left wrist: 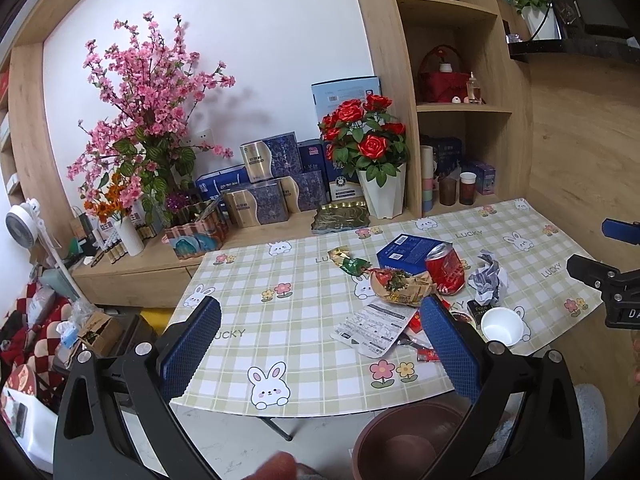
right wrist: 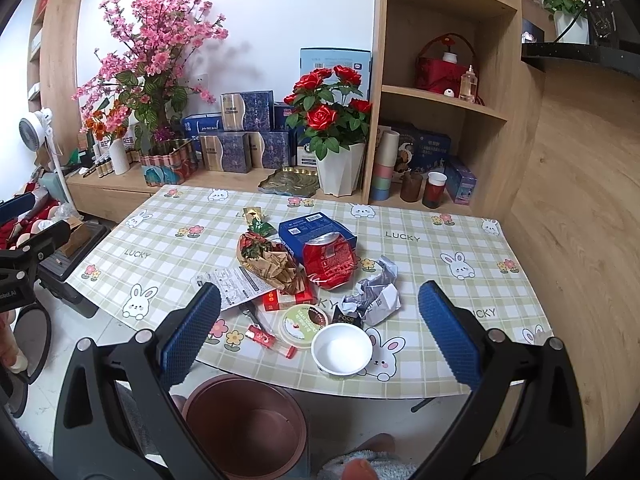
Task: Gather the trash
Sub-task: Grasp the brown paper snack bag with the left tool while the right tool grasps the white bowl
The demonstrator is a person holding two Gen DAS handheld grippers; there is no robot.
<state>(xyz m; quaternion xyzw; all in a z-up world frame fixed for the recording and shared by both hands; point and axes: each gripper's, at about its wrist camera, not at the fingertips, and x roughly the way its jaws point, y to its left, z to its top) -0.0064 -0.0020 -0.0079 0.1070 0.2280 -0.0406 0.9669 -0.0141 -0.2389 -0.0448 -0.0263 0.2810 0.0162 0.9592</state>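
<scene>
Nothing looks collected yet. Both the left gripper (left wrist: pixel 320 344) and the right gripper (right wrist: pixel 320 332) hover with jaws spread wide, holding nothing. In the right wrist view the trash lies heaped mid-table (right wrist: pixel 168 236): a printed paper sheet (right wrist: pixel 228 286) at nine o'clock, a crumpled snack bag (right wrist: pixel 268 262) beside it, the blue box (right wrist: pixel 312 230) at twelve with the crushed red can (right wrist: pixel 330 260) against it, crumpled paper (right wrist: pixel 376 292) at three, and a white cup (right wrist: pixel 342 348), apparently empty, at six. The brown bin (right wrist: pixel 244 428) below the table edge seems empty, so the whole pile is left.
</scene>
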